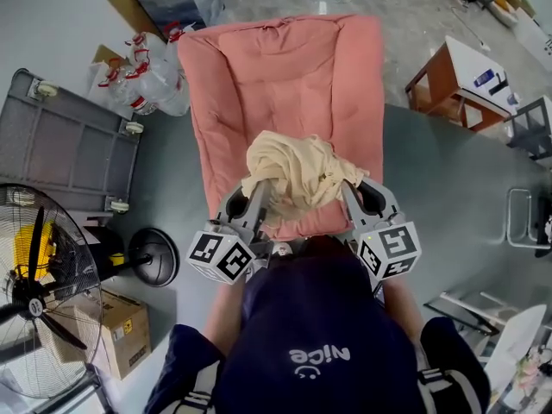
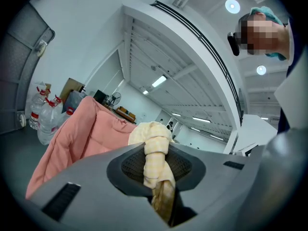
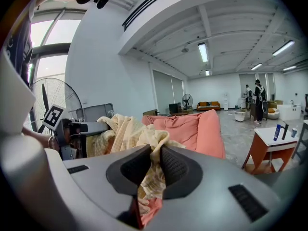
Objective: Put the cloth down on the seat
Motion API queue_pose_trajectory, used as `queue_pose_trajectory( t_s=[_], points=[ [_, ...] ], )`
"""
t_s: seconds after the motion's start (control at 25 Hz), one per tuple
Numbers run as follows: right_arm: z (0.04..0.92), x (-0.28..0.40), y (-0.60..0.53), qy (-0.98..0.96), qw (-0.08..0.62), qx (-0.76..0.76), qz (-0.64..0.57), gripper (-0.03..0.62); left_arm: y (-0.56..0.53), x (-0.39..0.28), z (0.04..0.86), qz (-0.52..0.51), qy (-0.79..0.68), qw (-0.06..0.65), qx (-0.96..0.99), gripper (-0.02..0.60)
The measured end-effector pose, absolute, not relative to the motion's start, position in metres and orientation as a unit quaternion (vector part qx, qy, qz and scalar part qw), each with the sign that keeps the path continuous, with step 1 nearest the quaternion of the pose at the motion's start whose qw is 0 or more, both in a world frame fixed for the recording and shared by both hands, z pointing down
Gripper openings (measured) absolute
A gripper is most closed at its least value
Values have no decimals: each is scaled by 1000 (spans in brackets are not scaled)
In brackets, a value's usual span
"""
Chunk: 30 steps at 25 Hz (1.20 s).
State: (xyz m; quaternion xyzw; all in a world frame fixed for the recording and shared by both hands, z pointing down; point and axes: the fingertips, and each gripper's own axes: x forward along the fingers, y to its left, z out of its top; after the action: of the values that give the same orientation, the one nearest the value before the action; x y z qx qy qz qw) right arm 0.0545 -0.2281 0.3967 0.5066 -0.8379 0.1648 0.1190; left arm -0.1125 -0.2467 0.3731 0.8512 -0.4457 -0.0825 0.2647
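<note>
One person is holding two grippers out over one pink cushioned seat [image 1: 285, 76], and one pale yellow cloth [image 1: 293, 175] is hanging bunched between them, just above the seat's front edge and apparently not lying on the cushion. The left gripper [image 1: 257, 188] is clamping a twisted, rope-like end of the cloth, its jaws pressing in on the fabric from both sides. The right gripper [image 1: 349, 190] is pinching another fold, its two dark pads nearly meeting with cloth squeezed between them and spilling over the top. On the floor to the left, one grey cart [image 1: 69, 145] is standing, one fan [image 1: 34, 291] is sitting beside one cardboard box [image 1: 121, 326], and what look like four water bottles [image 1: 147, 80] are clustering by the seat's corner
</note>
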Motion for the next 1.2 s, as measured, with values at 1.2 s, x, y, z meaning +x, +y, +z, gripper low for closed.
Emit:
queue_pose_trajectory(
  t_s=[1.2],
  points=[
    [588,93,-356,-795,190,480,318,78,-388,-67,579,104,-510,333,786,92]
  ],
)
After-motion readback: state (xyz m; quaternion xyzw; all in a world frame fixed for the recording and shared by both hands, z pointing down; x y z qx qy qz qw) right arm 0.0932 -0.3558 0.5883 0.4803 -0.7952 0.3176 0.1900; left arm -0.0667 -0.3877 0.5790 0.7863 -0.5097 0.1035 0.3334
